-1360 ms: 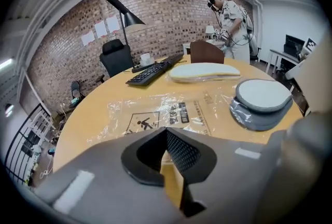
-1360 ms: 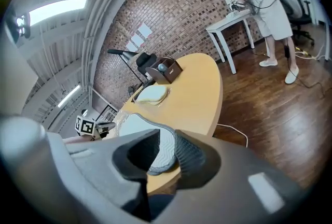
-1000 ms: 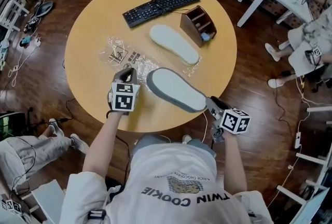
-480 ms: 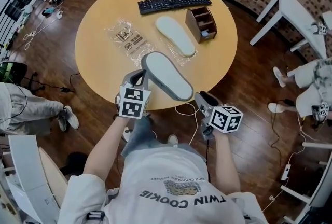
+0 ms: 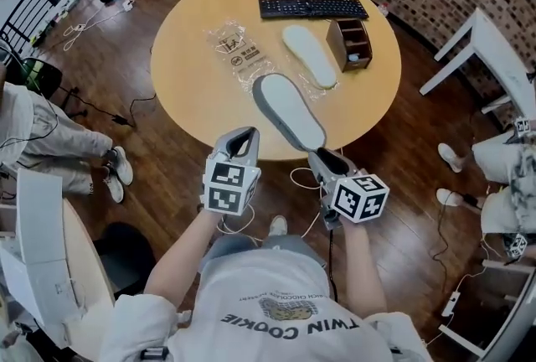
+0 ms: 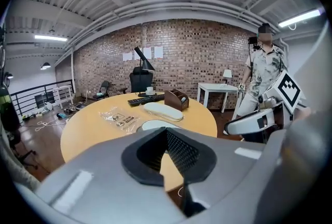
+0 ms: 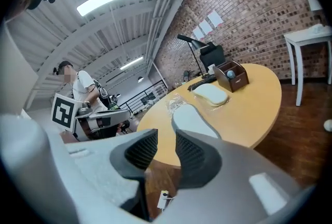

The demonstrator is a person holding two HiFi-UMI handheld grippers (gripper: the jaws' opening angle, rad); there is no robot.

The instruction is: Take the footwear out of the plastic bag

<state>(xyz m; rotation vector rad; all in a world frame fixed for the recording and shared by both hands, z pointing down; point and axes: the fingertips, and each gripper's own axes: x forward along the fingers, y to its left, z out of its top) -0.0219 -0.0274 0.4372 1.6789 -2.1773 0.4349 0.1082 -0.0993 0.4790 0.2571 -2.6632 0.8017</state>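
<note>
Left gripper [image 5: 244, 140] and right gripper [image 5: 323, 159] hang empty, jaws apart, just off the table [image 5: 193, 92]. The near slipper [image 5: 289, 110] lies free at that edge, where a nudge could knock it off. Beyond lie the other slipper [image 5: 309, 55] and the plastic bag [image 5: 237, 49].

Two slippers out on a round wooden tabletop [image 5: 193, 59]
A grey-rimmed slipper with a white insole [image 5: 289, 111] lies at the near edge, with a paler slipper [image 5: 309, 55] beyond it, beside a brown wooden organiser box [image 5: 350, 43]. A clear plastic bag [image 5: 237, 52] lies to their left and a black keyboard [image 5: 312, 7] behind. The left hand-held gripper [image 5: 243, 142] and right hand-held gripper [image 5: 322, 159] hover off the edge.
</note>
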